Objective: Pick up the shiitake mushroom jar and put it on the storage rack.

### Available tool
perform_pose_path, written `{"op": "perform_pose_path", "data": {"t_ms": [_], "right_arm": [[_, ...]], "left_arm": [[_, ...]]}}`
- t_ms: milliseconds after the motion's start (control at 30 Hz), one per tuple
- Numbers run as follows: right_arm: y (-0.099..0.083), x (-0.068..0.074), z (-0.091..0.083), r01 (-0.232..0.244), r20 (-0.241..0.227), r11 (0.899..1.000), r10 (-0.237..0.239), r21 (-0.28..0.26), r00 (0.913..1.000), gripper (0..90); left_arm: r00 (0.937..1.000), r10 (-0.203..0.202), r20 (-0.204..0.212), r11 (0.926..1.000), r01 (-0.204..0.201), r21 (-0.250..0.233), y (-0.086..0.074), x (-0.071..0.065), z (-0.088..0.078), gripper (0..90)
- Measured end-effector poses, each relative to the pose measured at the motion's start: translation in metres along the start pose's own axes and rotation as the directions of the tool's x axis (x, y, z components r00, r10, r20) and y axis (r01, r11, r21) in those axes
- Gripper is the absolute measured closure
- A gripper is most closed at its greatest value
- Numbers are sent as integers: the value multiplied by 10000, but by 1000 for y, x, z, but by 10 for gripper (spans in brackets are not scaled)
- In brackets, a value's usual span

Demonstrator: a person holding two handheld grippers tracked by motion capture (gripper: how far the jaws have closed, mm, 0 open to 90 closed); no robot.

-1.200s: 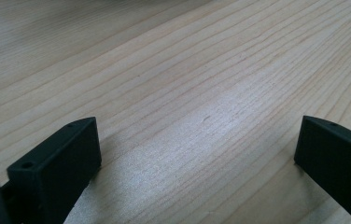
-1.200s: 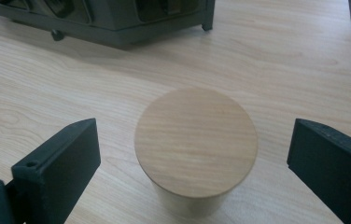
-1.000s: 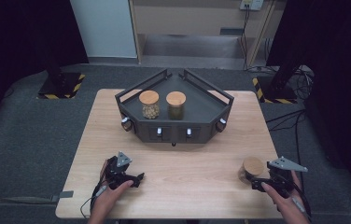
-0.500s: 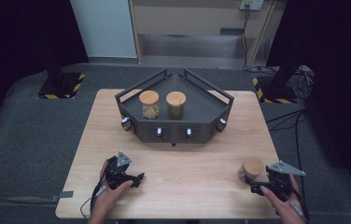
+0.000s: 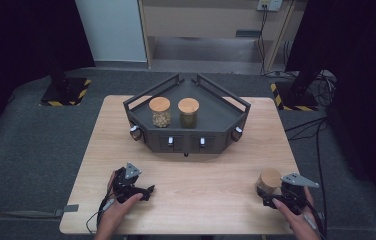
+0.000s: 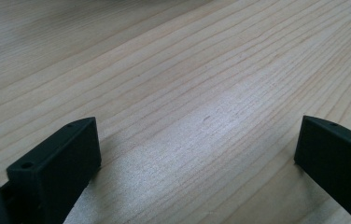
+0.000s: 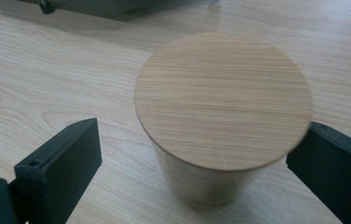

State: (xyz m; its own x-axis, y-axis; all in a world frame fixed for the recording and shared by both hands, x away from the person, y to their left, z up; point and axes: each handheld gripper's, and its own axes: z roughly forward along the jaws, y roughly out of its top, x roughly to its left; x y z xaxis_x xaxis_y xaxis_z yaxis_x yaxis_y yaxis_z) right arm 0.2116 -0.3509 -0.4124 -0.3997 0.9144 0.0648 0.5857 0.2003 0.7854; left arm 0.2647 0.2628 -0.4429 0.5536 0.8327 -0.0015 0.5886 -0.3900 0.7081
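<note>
Two jars (image 5: 174,112) stand in the tray (image 5: 226,115) at twelve o'clock.
Right gripper (image 5: 271,192) straddles a lidded jar (image 7: 222,107), jaws wide; left gripper (image 5: 143,191) wide over bare table (image 6: 187,70).

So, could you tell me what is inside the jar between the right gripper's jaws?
The jar stands on the table under a round wooden lid that covers its mouth. Its blurred wall gives no clear look at the contents.
</note>
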Motion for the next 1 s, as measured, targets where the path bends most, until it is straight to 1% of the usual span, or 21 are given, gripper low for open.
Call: {"op": "perform_pose_path", "data": {"t_ms": [233,300,467,533,600,633,700,800,900,933,967,1000], "right_arm": [[3,3,10,-47,128,10000,46,39,9999,39],[4,3,11,-62,150,10000,63,-19,9999,43],[5,4,15,93,175,9999,-92,-53,9998,58],[6,4,17,46,282,10000,-45,-48,9996,82],[6,5,18,33,446,9998,-24,-199,9990,105],[7,4,18,-15,445,9998,23,-177,9990,122],[9,3,20,78,452,10000,-76,-57,9989,147],[6,5,23,187,473,9998,-186,-6,9987,181],[3,12,25,570,832,9984,-566,-25,9949,233],[1,12,24,564,887,9984,-555,-83,9945,251],[1,9,23,450,791,9989,-441,-97,9959,253],[2,9,22,450,777,9990,-445,-49,9960,254]], "left_arm": [[10000,0,3,10000,0,1,0,0,0,0],[10000,0,3,10000,0,3,0,0,0,0],[10000,0,3,10000,0,2,0,0,0,0],[10000,2,3,10000,-2,3,0,0,0,0],[10000,3,2,10000,-3,3,0,0,0,0],[10000,3,1,10000,-3,2,0,0,0,0],[10000,3,2,10000,-3,3,0,0,0,0],[10000,0,2,10000,0,1,0,0,0,0],[10000,2,1,10000,-2,2,0,0,0,0],[10000,3,1,10000,-3,3,0,0,0,0],[10000,0,2,10000,0,0,0,0,0,0],[10000,0,2,10000,0,0,0,0,0,0]]}}
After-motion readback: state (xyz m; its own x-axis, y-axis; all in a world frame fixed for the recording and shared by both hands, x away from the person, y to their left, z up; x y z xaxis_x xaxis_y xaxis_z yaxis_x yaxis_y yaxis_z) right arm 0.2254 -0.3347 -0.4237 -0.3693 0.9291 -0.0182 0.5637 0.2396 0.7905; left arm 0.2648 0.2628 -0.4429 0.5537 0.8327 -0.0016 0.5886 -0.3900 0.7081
